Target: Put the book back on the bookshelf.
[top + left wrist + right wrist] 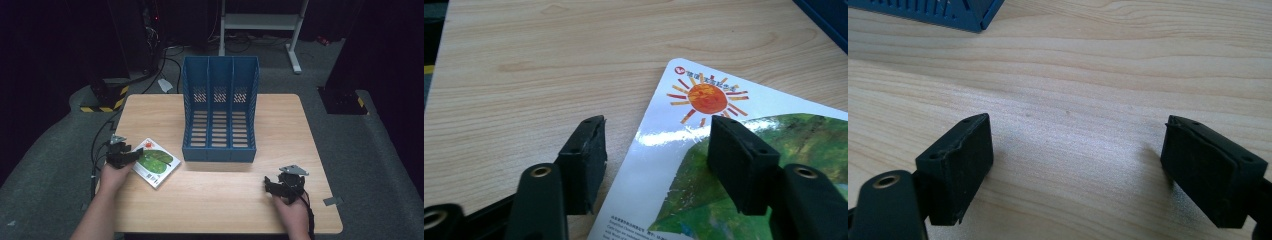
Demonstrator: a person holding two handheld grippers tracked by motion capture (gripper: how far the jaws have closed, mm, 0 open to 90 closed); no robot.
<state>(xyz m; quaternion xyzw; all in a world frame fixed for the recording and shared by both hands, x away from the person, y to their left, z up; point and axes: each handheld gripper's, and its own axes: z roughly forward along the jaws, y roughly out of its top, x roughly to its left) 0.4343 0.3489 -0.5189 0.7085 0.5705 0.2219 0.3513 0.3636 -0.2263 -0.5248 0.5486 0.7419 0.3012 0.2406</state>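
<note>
Booklet [155,162] flat on table [220,195], left of blue file rack [220,107], not yet lifted. Left gripper [656,152] spread, straddling booklet's edge, no clamp. Right gripper [1075,165] wide apart, empty, over bare wood. Grasp, lift, filing remain.

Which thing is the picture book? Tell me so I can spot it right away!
Find the wooden table with the big blue file rack standing in the middle. Look down and left of the rack, near the left hand-held gripper. The book lies flat there, the only shiny thing, with an orange sun and green leaf on its cover.
</note>
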